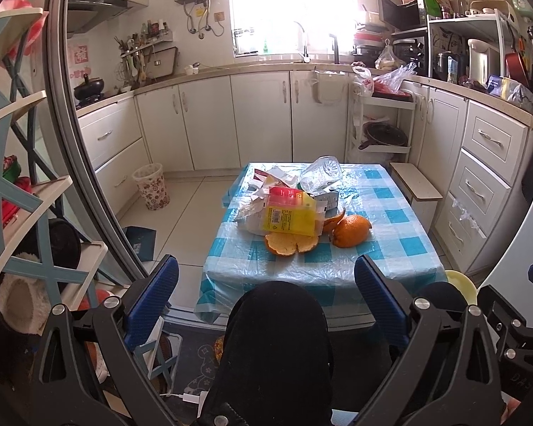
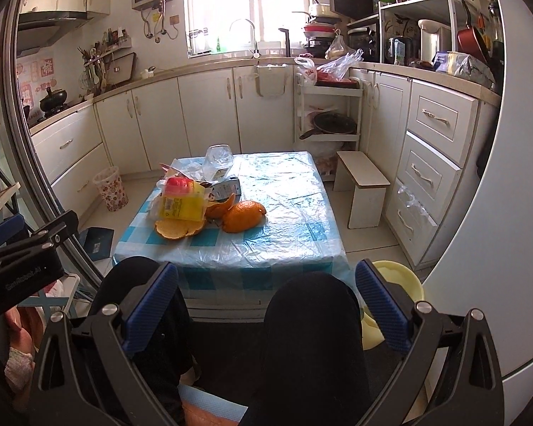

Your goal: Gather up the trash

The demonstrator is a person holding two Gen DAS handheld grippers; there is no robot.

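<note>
Only the left wrist view shows the shelf rack far left of the left claw, whose blue pads stand spread, pinching nothing, above a dark-clad knee. Ahead and left of both claws, a flowered wastebasket stands on the floor; its contents cannot be told. Straight ahead, well apart from the claws, the trash heap lies on the checked table: a yellow packet, orange peel and a crushed clear bottle. The right claw, likewise spread and empty, alone shows the yellow basin beside its right pad and the left claw's body at its far left.
</note>
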